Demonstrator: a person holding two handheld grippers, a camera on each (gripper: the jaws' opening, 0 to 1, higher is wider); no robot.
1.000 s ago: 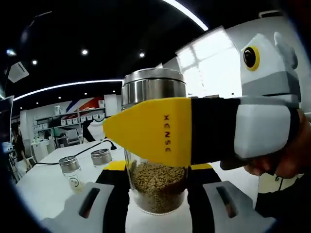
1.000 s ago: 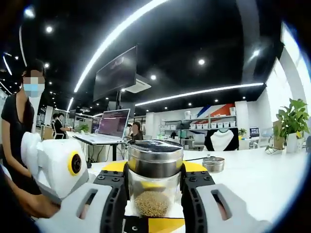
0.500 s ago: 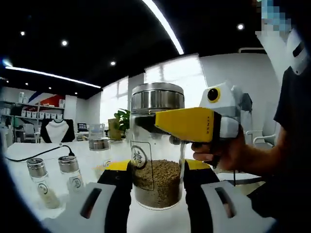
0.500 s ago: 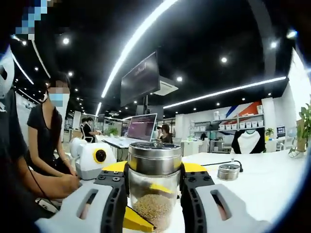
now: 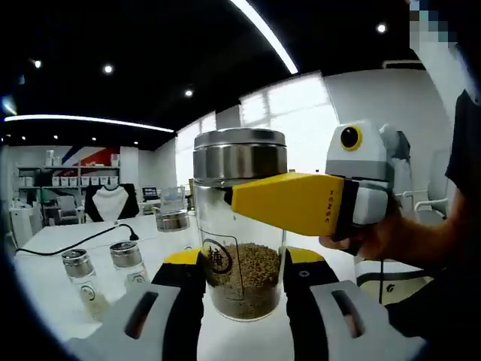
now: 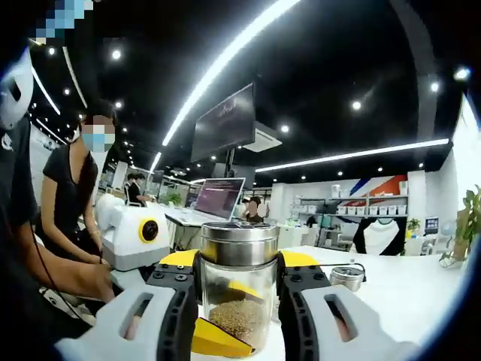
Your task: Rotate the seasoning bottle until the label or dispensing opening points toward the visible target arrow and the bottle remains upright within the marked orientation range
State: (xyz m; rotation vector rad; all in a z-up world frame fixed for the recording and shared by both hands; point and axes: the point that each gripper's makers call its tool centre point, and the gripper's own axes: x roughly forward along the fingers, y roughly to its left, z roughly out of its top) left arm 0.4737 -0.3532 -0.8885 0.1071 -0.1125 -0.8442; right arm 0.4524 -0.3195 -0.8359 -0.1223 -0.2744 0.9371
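The ceiling is dark, almost black, crossed by a long white strip light (image 6: 225,56) and dotted with small round spotlights (image 5: 110,69). A large bright window (image 5: 301,120) glows in the pale wall behind the white bench (image 5: 45,248). On the far wall, white shelves (image 5: 45,179) carry rows of small boxes beneath a red and blue diagonal stripe (image 5: 98,156). A dark flat screen (image 6: 224,120) hangs from the ceiling above a desk with an open laptop (image 6: 216,199). A leafy green potted plant (image 6: 467,218) stands at the far side, and a black bust-shaped display stand (image 6: 373,233) sits near the shelving.
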